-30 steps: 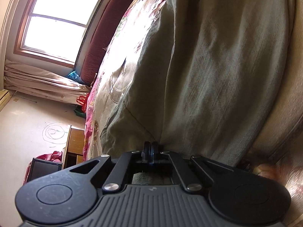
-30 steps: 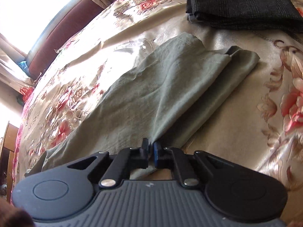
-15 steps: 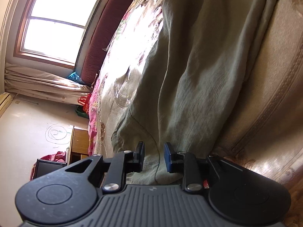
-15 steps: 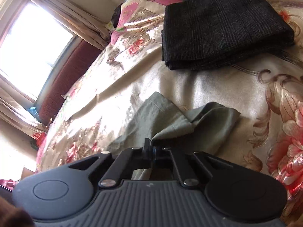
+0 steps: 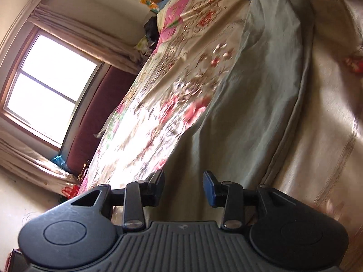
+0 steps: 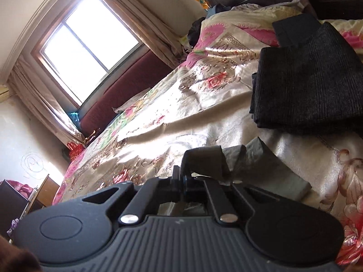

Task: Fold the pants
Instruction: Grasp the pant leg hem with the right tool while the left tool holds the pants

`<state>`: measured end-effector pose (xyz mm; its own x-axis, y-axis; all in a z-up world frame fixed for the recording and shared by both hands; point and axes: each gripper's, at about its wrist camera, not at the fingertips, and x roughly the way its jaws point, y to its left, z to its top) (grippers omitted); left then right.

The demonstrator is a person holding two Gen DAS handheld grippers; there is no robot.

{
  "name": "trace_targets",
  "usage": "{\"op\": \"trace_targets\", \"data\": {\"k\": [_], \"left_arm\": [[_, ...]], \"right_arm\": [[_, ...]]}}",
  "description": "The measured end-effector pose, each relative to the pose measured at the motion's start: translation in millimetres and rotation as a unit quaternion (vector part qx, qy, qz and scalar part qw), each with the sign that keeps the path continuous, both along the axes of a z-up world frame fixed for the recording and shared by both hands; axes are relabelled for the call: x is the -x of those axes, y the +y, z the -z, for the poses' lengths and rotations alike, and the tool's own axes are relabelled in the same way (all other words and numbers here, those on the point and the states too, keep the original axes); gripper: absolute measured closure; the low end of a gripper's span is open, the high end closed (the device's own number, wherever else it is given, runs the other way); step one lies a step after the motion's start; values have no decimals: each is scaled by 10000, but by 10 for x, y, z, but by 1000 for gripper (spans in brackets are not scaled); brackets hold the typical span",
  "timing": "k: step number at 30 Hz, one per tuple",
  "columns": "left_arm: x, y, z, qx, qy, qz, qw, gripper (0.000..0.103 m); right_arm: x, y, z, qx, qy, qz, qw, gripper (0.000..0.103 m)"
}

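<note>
The grey-green pants (image 5: 254, 104) lie stretched along the floral bedspread (image 5: 172, 95), running away from my left gripper (image 5: 183, 184). That gripper is open and empty, its jaws apart just above the near end of the cloth. My right gripper (image 6: 179, 178) is shut on a fold of the pants (image 6: 204, 161), lifted a little off the bed. The rest of the pants (image 6: 276, 172) bunches up to its right.
A folded dark grey garment (image 6: 308, 86) lies on the bed to the far right of the right gripper. A window (image 6: 88, 45) with curtains and a maroon headboard (image 6: 127, 88) stand behind. A wooden bedside cabinet (image 6: 43, 192) is at the left.
My left gripper has opened and let go of the pants, then drawn back. My right gripper has carried its held edge up and over toward the far end, bunching the cloth.
</note>
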<state>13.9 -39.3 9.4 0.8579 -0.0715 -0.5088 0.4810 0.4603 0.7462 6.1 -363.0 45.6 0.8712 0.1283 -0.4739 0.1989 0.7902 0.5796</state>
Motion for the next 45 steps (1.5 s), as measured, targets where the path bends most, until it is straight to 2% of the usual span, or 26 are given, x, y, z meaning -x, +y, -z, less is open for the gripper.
{"op": "trace_targets", "data": {"k": [2,3,4,6,9,10,12,13,15,17,19,20,23,26,28,30,31,33,34,36,39,41,42,43,45], "left_arm": [[72,-187,51,-20,-54,354,9994,50],[111,-250,75,-60,-73,492,9987,50],[131,-271,81,-75,-60,570,9983,50],[144,-309,89,-68,81,611,9981,50],[184,-346,137,-126,172,576,9981,50],[156,-353,122,-121,169,567,9982,50],[146,-371,81,-58,142,553,9983,50],[149,-379,68,-23,155,546,9984,50],[152,-408,98,1,217,548,9983,49],[199,-399,236,-78,334,590,9977,49],[255,-403,344,-170,282,656,9973,50],[278,-407,367,-211,228,683,9972,50],[275,-389,318,-168,307,652,9973,50],[265,-331,271,-186,255,602,9977,50],[248,-285,259,-132,342,503,9981,50],[268,-266,279,-88,348,467,9983,50],[272,-274,285,-101,325,464,9983,50],[272,-291,282,-99,316,433,9985,50],[270,-292,270,-59,340,414,9985,50],[271,-285,253,-47,350,425,9985,50],[282,-274,246,-64,356,471,9982,49],[277,-274,250,-66,354,474,9982,49],[276,-277,247,-66,321,466,9984,49],[272,-282,247,-69,314,457,9984,49],[259,-280,256,-29,361,421,9985,49]], "right_arm": [[-119,-63,193,-61,578,137,9982,99],[-123,-90,243,-167,655,139,9976,99],[-104,-101,246,-170,573,101,9982,99],[-47,-103,140,148,454,80,9988,99],[-66,-267,69,-20,347,196,9992,99],[-50,-311,6,-60,219,276,9994,99],[84,-331,-217,91,-334,389,9986,100],[140,-319,-265,178,-383,438,9981,100],[202,-326,-124,91,-117,469,9988,100],[200,-370,230,69,532,600,9968,100],[238,-500,590,-479,992,855,9902,99],[279,-535,674,-715,946,923,9886,99],[278,-547,659,-726,882,965,9888,99],[286,-529,544,-453,861,1012,9901,95],[296,-506,487,-272,707,947,9926,95],[200,-479,457,-90,789,855,9932,95],[140,-498,484,-186,893,840,9923,95],[33,-597,588,-841,1018,864,9875,94],[14,-629,606,-1149,962,884,9847,94],[57,-616,451,-1318,576,953,9850,96],[125,-579,-2,-1444,-455,699,9860,99],[130,-568,-295,-1360,-1135,477,9830,99],[125,-557,-370,-1232,-1242,405,9837,99],[110,-536,-384,-1002,-1149,399,9875,99],[78,-519,-192,-657,-550,490,9951,99]]}}
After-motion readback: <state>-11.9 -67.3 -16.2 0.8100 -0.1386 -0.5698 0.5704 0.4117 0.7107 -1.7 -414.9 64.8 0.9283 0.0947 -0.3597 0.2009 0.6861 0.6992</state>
